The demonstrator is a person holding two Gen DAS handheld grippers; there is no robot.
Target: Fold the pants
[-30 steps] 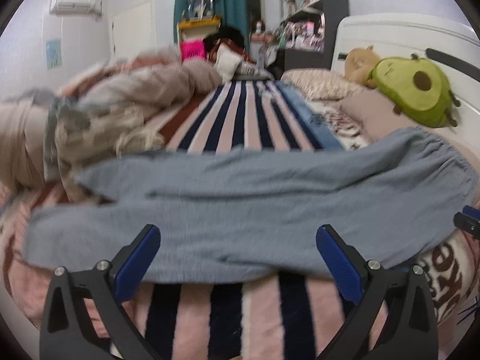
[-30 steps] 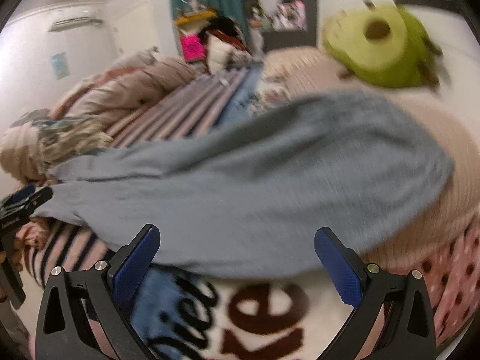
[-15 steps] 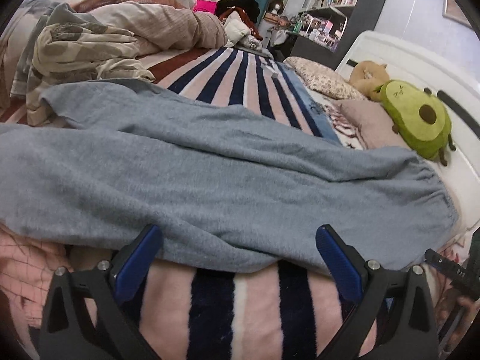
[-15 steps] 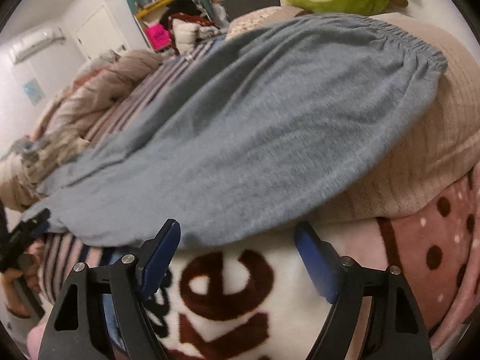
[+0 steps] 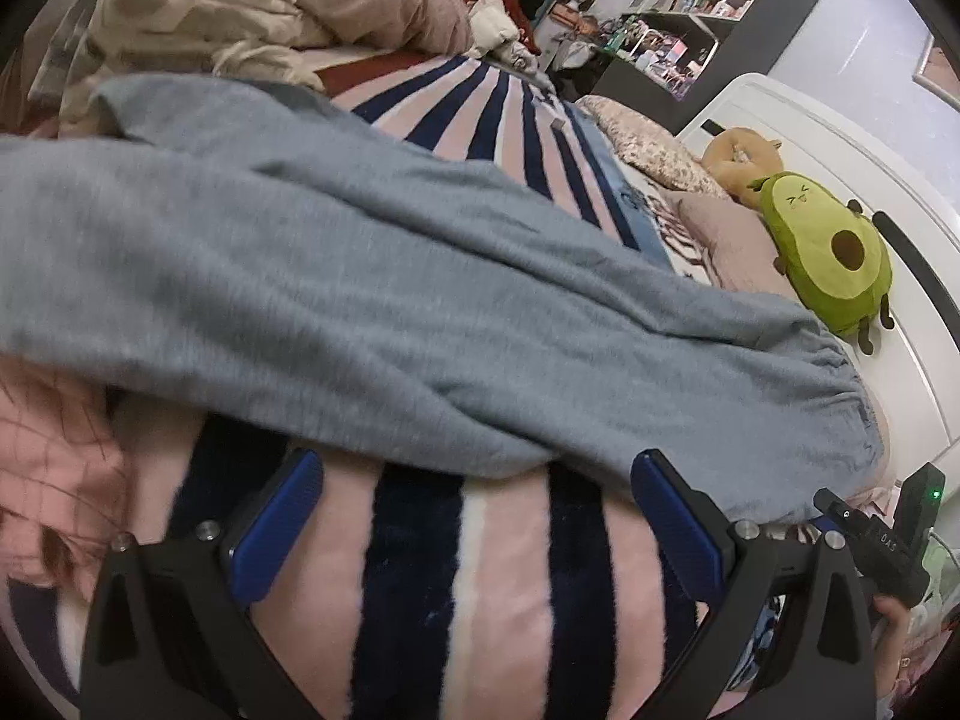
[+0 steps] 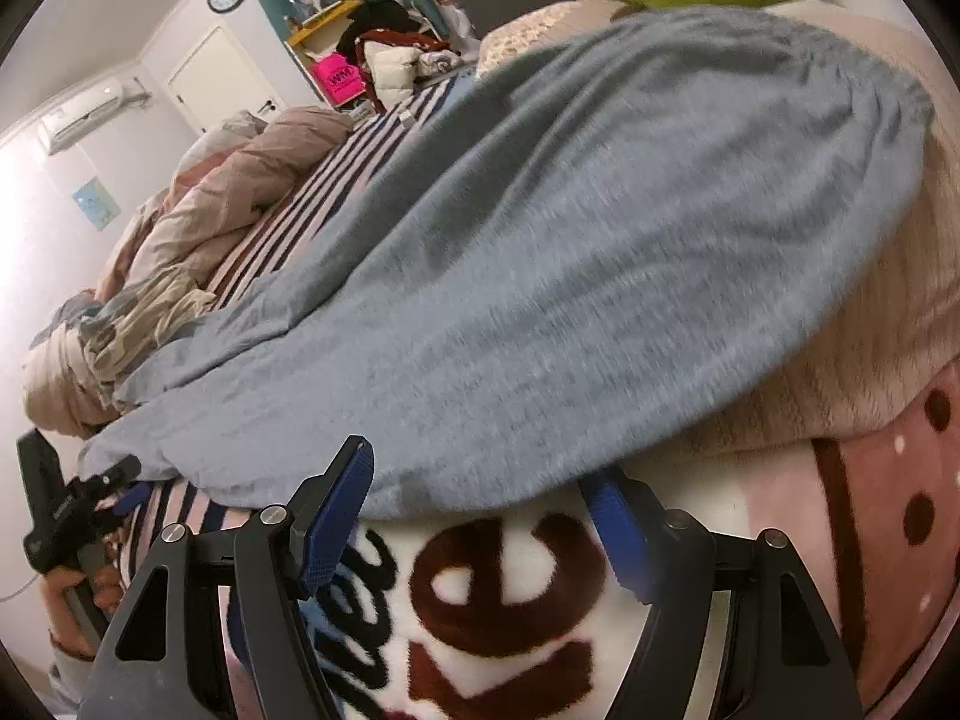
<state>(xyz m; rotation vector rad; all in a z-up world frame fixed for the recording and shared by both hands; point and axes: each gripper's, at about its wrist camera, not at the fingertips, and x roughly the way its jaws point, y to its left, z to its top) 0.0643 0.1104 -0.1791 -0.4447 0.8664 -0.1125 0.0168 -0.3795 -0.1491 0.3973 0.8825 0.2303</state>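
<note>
Grey pants (image 5: 372,276) lie spread across the striped blanket on the bed, legs to the left, elastic waistband (image 5: 840,378) to the right. My left gripper (image 5: 474,480) is open, its blue pads just short of the near edge of the pants leg. In the right wrist view the pants (image 6: 570,252) drape over a beige pillow. My right gripper (image 6: 480,480) is open but narrower, at the pants' near hem, with the right pad (image 6: 606,504) partly under the cloth edge.
A striped pink and navy blanket (image 5: 510,588) covers the bed. Rumpled bedding (image 5: 252,6) is heaped at the far left. An avocado plush (image 5: 828,252) and pillows lie by the white headboard. Shelves and clutter stand behind the bed. The other gripper shows in each view's edge (image 6: 54,516).
Both grippers moved lower and closer to the near edge of the pants. The right gripper's jaws narrowed from wide open and reached the hem.
</note>
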